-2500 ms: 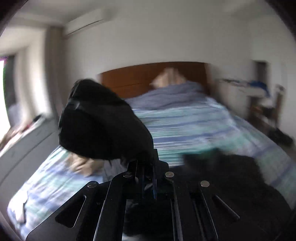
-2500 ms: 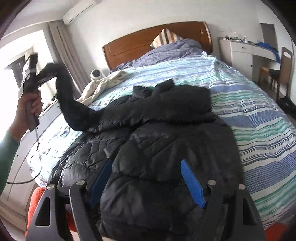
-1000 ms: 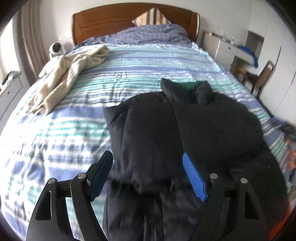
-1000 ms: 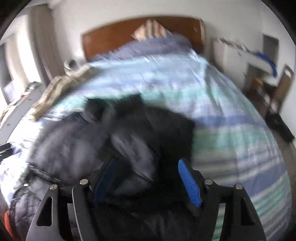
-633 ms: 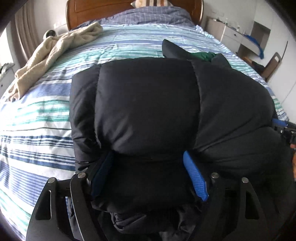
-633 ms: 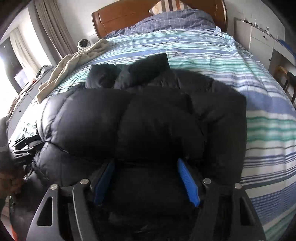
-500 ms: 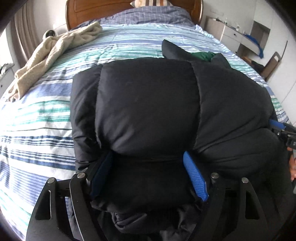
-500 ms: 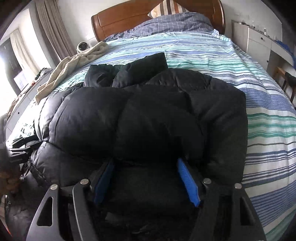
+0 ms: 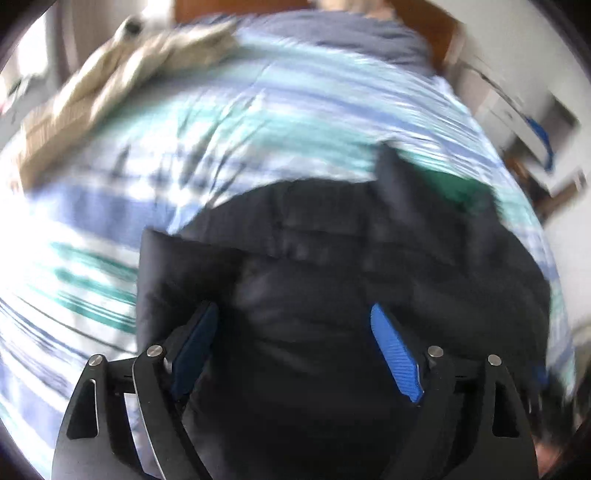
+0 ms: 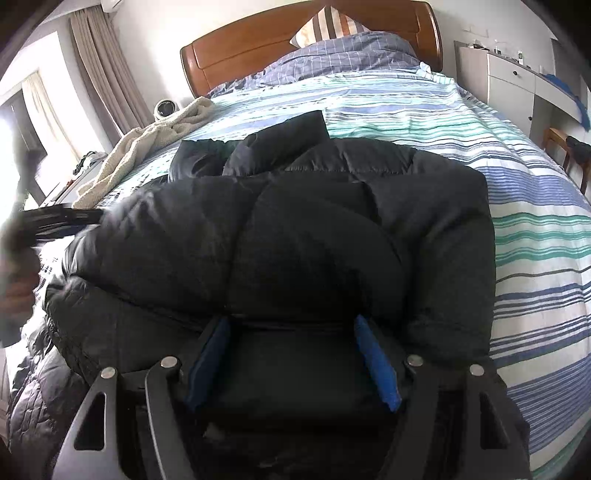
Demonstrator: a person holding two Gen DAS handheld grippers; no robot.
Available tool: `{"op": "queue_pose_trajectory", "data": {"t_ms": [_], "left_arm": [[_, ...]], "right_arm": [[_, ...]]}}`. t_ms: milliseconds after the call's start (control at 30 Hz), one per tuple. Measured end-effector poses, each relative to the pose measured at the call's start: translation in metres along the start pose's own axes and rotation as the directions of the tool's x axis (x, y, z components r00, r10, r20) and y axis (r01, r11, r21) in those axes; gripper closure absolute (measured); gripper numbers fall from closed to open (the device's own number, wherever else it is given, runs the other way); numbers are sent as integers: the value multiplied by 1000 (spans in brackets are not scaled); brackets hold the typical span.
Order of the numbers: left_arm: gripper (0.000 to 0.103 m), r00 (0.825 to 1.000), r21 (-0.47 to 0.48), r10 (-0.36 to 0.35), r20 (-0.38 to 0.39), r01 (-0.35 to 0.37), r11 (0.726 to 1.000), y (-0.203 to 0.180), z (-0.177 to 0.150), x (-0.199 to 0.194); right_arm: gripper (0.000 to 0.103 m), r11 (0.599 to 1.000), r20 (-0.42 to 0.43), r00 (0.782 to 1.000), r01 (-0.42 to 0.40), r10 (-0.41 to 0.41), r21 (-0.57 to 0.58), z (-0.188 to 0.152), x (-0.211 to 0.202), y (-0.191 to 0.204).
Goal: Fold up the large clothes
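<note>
the black puffer jacket (image 10: 295, 236) lay folded on the striped bed (image 10: 535, 229). the right gripper (image 10: 291, 362) and left gripper (image 9: 295, 343) were released, jaws spread; a beige blanket (image 10: 147, 155) sat at 10 o'clock.

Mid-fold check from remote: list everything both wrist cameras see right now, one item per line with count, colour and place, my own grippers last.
Puffer jacket: one, black, spread on the near part of the bed, sleeves folded across its body.
Bedcover: one, striped white, blue and teal, under the jacket.
Cream garment: one, beige, crumpled on the bed's far left edge.
Duvet: one, grey-blue check, heaped at the headboard.
Pillow: one, striped, propped on the headboard.
Headboard: one, brown wood.
Cabinet: one, white, right wall.
Curtain: one, grey-brown, left.
Left gripper: black, blue pads, jaws open over the jacket.
Right gripper: same, jaws open at the jacket's near edge.
</note>
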State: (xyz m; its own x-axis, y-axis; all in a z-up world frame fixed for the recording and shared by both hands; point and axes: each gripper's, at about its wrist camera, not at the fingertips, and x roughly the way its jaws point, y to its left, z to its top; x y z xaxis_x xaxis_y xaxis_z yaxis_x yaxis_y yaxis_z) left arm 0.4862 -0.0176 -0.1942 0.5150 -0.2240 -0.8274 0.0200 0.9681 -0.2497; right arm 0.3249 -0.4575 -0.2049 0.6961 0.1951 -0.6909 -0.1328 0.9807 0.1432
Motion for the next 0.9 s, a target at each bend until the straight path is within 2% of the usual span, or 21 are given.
{"op": "queue_pose_trajectory", "data": {"t_ms": [67,133,267,333,433,533,633,800,900], "left_arm": [[17,999,-31,-19,29,20,999,9,-2,10],[17,999,-13,2,46,-1,1000,6,-6,14],[17,999,40,42,18,-42,998,-4,-6,5],[18,1000,56,23,16,-24,998,-4,-8,-9],[16,998,115,-36,47,30,993,-1,-35,-42],[15,999,210,-13,51,2,978,4,-71,-44],[11,996,129,-68,52,61,990,21,-73,-35],[9,998,117,-14,62,6,993,16,-79,-48],[11,998,153,-33,51,25,988,10,-102,-78]], "right_arm": [[32,1000,11,1000,-1,1,-2,-1,0,1],[32,1000,14,1000,2,-2,-4,-3,1,0],[32,1000,17,1000,-1,1,3,-5,1,-2],[32,1000,19,1000,-4,4,7,-6,1,-3],[32,1000,23,1000,-9,9,11,-6,1,-3],[32,1000,25,1000,-12,11,12,-6,1,-3],[32,1000,24,1000,-10,9,11,-6,1,-3],[32,1000,19,1000,5,-5,2,-5,1,0],[31,1000,-11,1000,7,-7,-4,0,-1,1]]}}
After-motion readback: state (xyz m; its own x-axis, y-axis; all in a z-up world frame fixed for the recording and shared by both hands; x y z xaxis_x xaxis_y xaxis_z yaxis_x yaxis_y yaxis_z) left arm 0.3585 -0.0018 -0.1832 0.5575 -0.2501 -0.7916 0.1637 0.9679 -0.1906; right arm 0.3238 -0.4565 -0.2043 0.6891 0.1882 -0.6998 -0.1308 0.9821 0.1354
